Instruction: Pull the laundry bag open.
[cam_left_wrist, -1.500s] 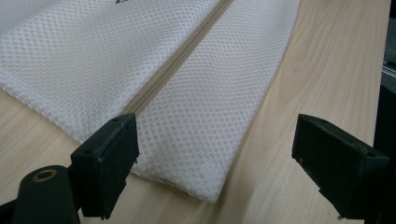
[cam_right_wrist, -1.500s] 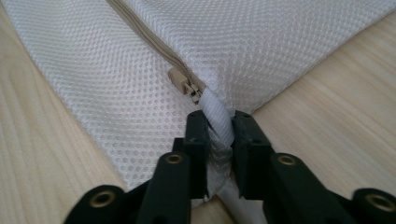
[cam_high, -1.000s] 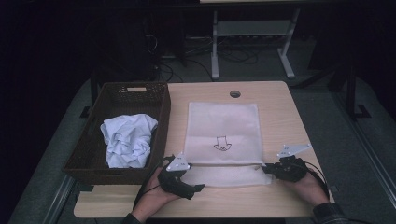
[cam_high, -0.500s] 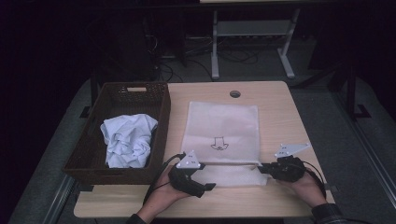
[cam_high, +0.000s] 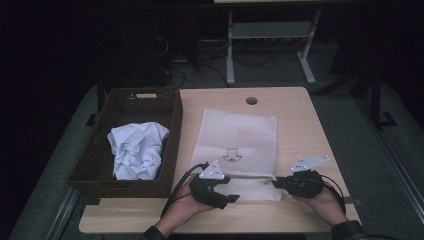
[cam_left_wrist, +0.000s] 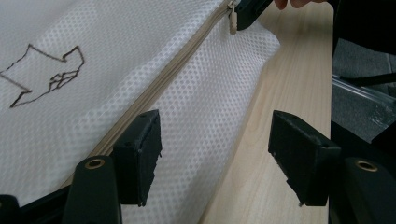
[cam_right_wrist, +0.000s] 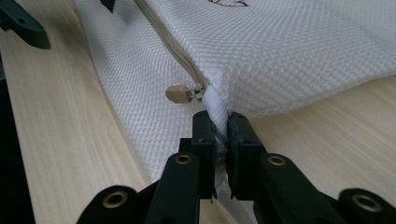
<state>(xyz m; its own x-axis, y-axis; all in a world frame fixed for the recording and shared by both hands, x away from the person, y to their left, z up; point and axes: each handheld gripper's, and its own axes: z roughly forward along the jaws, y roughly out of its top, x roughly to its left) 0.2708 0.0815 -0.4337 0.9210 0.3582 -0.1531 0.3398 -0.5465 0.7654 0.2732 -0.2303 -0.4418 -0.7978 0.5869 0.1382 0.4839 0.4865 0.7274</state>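
A white mesh bag (cam_high: 239, 142) with a black arrow drawing (cam_high: 231, 156) lies flat on the wooden table (cam_high: 295, 125). Its beige zipper (cam_left_wrist: 187, 51) runs along the near edge. My left gripper (cam_high: 231, 198) rests at the bag's front left, its jaws pointing right. Those jaws (cam_left_wrist: 215, 122) stand apart and have just been closing, one over the mesh below the zipper and one over bare wood, pressing nothing. My right gripper (cam_high: 276, 182) is shut on a bunched fold of mesh (cam_right_wrist: 218, 105) at the bag's corner, beside the zipper pull (cam_right_wrist: 179, 94).
A dark woven basket (cam_high: 172, 145) holding a crumpled white cloth (cam_high: 137, 150) stands at the table's left. A round cable hole (cam_high: 251, 100) sits near the far edge. Beyond the table stands a metal frame (cam_high: 270, 45) on dark floor.
My left gripper has slid to the right along the bag's front edge, and its jaws look narrower. The right gripper keeps its grip on the corner, barely moved.
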